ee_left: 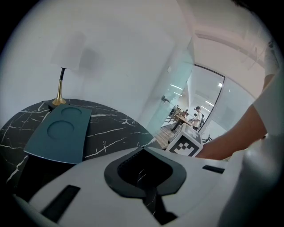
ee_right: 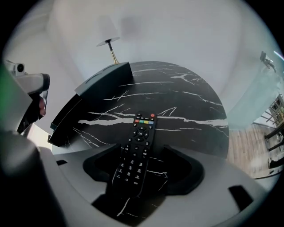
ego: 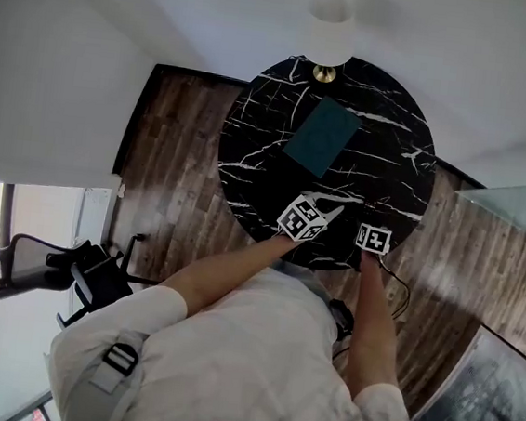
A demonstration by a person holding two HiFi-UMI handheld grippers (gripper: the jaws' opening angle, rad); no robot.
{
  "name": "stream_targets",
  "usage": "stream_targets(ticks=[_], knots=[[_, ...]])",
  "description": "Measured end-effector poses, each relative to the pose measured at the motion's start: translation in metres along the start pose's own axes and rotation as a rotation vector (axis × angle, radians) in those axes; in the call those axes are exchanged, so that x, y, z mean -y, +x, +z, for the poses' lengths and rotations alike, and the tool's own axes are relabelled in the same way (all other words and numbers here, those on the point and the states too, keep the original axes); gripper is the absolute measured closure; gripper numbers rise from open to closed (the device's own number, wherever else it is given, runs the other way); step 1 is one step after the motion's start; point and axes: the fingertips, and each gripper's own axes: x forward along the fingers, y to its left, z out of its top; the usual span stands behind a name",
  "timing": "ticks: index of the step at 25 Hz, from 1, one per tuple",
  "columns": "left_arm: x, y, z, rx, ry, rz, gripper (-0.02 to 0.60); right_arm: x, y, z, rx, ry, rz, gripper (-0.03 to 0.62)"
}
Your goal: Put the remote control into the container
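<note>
In the right gripper view a black remote control (ee_right: 137, 148) lies flat on the round black marble table (ego: 383, 176), its coloured buttons pointing away. My right gripper (ee_right: 144, 155) stands open around it, with a gap between each pad and the remote. The teal container (ego: 320, 134) sits in the middle of the table, beyond both grippers; the same container (ee_right: 100, 80) shows to the left of the remote. My left gripper (ego: 330, 209) is shut with nothing in it, low over the table's near edge next to my right gripper (ego: 373, 235).
A white lamp (ego: 329, 34) on a brass base stands at the table's far edge, behind the container. Wooden floor surrounds the table. An office chair (ego: 84, 270) stands to my left, and glass partitions (ego: 516, 203) lie to the right.
</note>
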Motion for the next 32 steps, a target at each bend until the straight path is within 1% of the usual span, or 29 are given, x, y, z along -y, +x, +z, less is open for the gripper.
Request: stream_targets(ticks=[4,8,9,10,11,15,18,22,26,32], knots=[[0.003,-0.001,-0.003,-0.013,0.018,-0.007,0.575,0.004,0.007,-0.006,-0.005,-0.033,-0.023,0.310],[0.001,-0.003,-0.007,-0.020,0.011,-0.002,0.575,0.006,0.006,-0.006,0.001,-0.081,-0.044,0.312],[0.000,-0.004,-0.007,-0.022,0.012,-0.001,0.575,0.006,0.005,-0.006,0.002,-0.093,-0.045,0.320],[0.000,-0.006,-0.008,-0.024,0.011,0.000,0.575,0.005,0.004,-0.006,0.001,-0.100,-0.043,0.362],[-0.001,-0.007,-0.010,-0.026,0.009,0.001,0.575,0.004,0.004,-0.008,0.000,-0.104,-0.038,0.388],[-0.002,-0.010,-0.013,-0.027,0.005,0.005,0.575,-0.001,0.002,-0.008,0.009,-0.105,-0.010,0.398],[0.001,-0.013,-0.012,-0.023,0.011,0.002,0.575,-0.005,-0.003,-0.005,0.035,-0.070,0.016,0.399],[0.002,-0.021,-0.010,-0.013,0.019,0.001,0.575,-0.005,-0.007,0.002,0.077,0.004,0.048,0.402],[-0.002,-0.028,-0.011,-0.009,0.015,0.012,0.575,-0.006,-0.010,0.005,0.090,0.060,0.080,0.404],[-0.003,-0.041,-0.007,0.011,0.023,0.020,0.575,-0.013,-0.025,0.017,0.169,0.212,0.167,0.404]])
